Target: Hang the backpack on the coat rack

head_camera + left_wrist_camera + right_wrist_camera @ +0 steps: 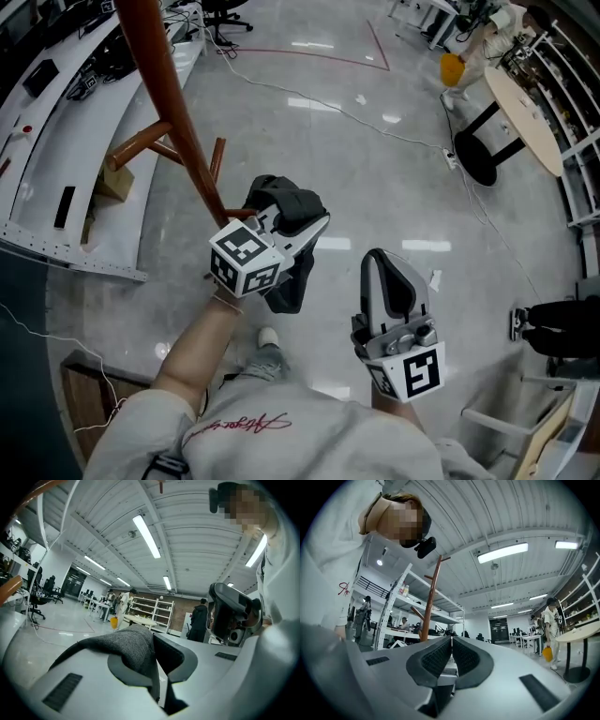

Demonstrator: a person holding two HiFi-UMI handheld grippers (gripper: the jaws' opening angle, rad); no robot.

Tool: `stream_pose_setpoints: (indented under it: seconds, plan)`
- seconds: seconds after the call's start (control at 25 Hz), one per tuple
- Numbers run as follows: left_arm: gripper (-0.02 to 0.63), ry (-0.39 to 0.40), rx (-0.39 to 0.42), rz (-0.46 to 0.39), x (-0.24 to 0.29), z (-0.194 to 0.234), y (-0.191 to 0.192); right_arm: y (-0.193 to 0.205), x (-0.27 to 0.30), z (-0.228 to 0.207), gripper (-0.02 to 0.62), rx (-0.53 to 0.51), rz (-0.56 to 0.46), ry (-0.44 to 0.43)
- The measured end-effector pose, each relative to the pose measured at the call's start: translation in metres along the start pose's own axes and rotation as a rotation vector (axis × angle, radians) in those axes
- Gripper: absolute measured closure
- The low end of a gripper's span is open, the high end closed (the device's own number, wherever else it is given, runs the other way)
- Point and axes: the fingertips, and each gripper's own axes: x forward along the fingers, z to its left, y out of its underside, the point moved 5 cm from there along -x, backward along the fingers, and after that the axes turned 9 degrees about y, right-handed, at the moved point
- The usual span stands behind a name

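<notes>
The left gripper has its jaws pinched on a fold of grey fabric belonging to the backpack. The fabric drapes over one jaw pad and fills the gap between the two. In the head view, the backpack is a dark bundle just beside the lower part of the coat rack pole, wrapped around the jaw tips. A further dark part of it hangs beneath the gripper, so its long axis appears to run downward. Most of the bag is hidden, and which way it faces cannot be determined. The right gripper is farther from the coat rack, beyond the left gripper. Its pads are pressed together with nothing between them.
</notes>
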Motion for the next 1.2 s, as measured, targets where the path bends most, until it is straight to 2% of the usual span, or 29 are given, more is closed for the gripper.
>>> stream_pose_setpoints:
  seconds: [0.24,0.44,0.88,1.2]
  plan:
    - [0.563,0.030,0.014,-0.007,-0.023,-0.001,-0.002,0.009,0.016,0.014,0.574,0.003,0.014,-0.058]
    - [0.563,0.032,-0.008,-0.039,-0.044,0.003,-0.001,0.013,0.029,0.021,0.575,0.017,0.016,-0.099]
    - [0.563,0.021,-0.148,-0.091,-0.072,0.034,0.049,0.032,0.043,0.031,0.574,0.044,0.073,-0.148]
    - [0.563,0.028,-0.155,-0.067,-0.082,0.046,0.066,0.043,0.049,0.035,0.574,0.054,0.098,-0.164]
